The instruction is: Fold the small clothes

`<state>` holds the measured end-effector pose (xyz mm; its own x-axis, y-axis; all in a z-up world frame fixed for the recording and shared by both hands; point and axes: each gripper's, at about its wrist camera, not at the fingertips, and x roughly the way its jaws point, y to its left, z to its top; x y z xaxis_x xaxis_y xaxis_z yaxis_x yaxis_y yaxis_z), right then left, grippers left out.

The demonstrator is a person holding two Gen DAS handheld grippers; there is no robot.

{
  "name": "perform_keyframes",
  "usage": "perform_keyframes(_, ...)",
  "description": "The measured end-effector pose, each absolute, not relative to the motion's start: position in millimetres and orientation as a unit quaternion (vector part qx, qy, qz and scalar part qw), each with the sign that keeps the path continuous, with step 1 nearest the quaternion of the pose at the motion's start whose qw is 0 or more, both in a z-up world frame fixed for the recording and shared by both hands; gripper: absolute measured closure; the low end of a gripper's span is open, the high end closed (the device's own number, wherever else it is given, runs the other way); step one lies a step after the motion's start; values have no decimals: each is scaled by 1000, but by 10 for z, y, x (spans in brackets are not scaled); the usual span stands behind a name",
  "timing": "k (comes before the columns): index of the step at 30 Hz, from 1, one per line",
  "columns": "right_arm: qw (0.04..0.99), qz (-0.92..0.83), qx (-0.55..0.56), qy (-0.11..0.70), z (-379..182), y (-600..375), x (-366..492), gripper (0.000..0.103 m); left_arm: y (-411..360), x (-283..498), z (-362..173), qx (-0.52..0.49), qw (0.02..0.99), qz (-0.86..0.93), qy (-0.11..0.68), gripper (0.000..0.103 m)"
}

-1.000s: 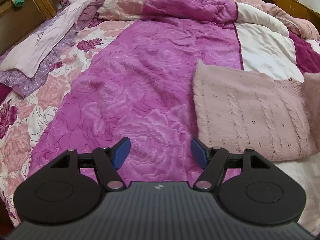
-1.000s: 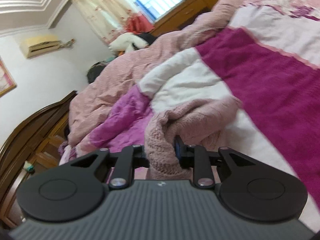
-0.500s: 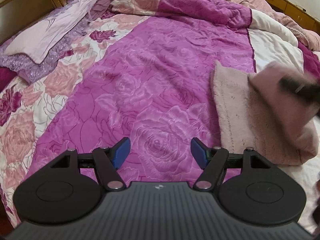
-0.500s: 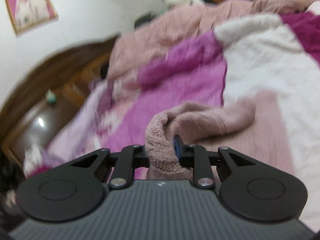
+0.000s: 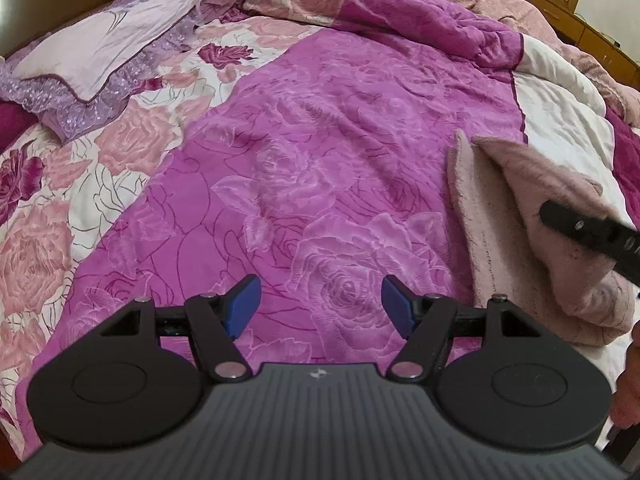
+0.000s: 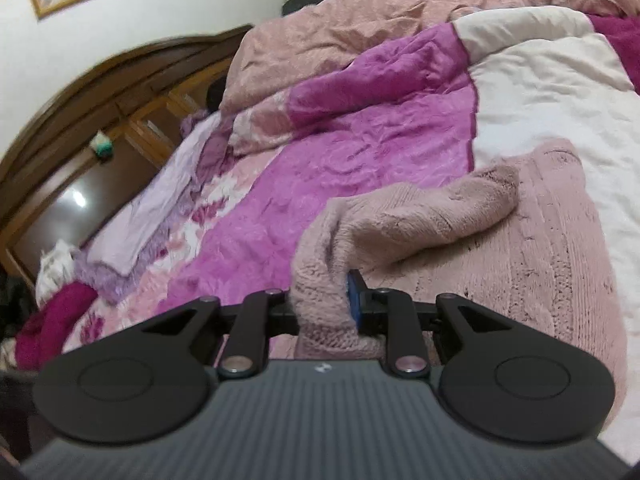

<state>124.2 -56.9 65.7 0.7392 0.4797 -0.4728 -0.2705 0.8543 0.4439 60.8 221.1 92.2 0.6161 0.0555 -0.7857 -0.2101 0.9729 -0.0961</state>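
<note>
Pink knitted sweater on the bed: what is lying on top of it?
A sleeve folded across the sweater, its end clamped in the right gripper. Whatever lies under the sweater is covered.

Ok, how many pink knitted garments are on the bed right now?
1: the pink knitted sweater lies on the quilt's white and magenta side, one sleeve pinched in the right hand-held gripper. Others could be hidden under the bedding.
</note>
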Motion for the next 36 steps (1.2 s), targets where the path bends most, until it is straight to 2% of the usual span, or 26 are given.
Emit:
perform_keyframes(5,911,204,161,321,453,-409,1248,76,2242,602,949,-85,896,77,429,30)
perform_keyframes(14,898,232,189,323,638,-635,992,65,2084,624,1201,-43,909,55,411,30)
perform_keyframes(22,918,193,188,291,898,-1169,756,58,1596,869,1462,-12,924,-1,383,29)
perform_keyframes(25,928,161,194,276,925,-1377,726,51,1324,1008,1510,5,927,-31,373,29)
perform_keyframes(33,934,87,197,286,703,-1646,728,50,678,1476,1171,59,915,-93,387,29)
perform_keyframes(36,934,76,194,289,643,-1704,712,50,592,1607,1015,50,911,-115,392,29)
